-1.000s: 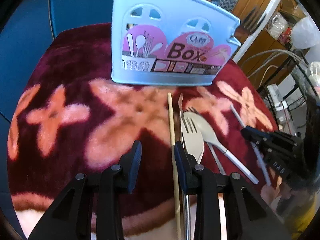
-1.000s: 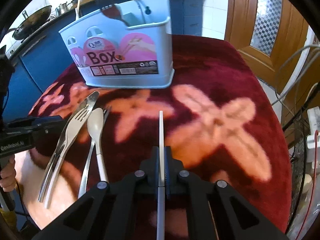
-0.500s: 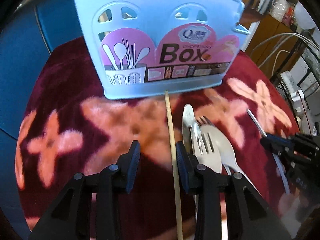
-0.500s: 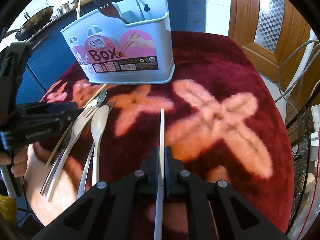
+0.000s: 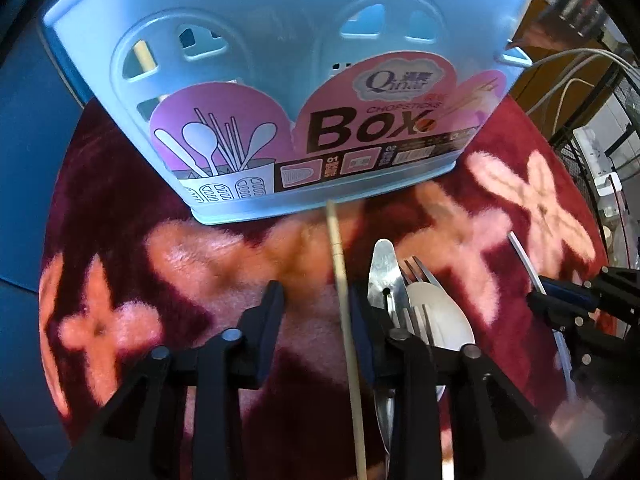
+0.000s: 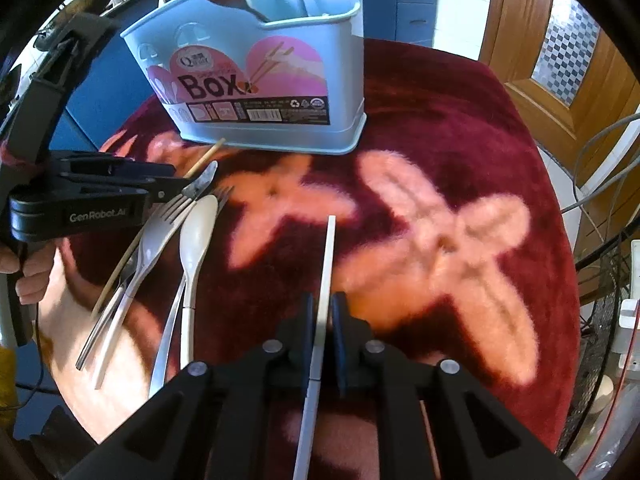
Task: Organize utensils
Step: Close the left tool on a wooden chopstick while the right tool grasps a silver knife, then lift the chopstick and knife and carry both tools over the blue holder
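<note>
- The left gripper point(image 5: 316, 316) is closing, its jaws apart around a wooden chopstick point(image 5: 340, 272) lying on the desk point(image 5: 120, 208).
- The right gripper point(image 6: 320, 320) is opening; a white chopstick point(image 6: 326, 264) lies between its jaws.
- A fork point(image 6: 160, 228) and spoon point(image 6: 196, 232) lie between them.
- Beyond stands the blue utensil box point(image 6: 280, 120).
</note>
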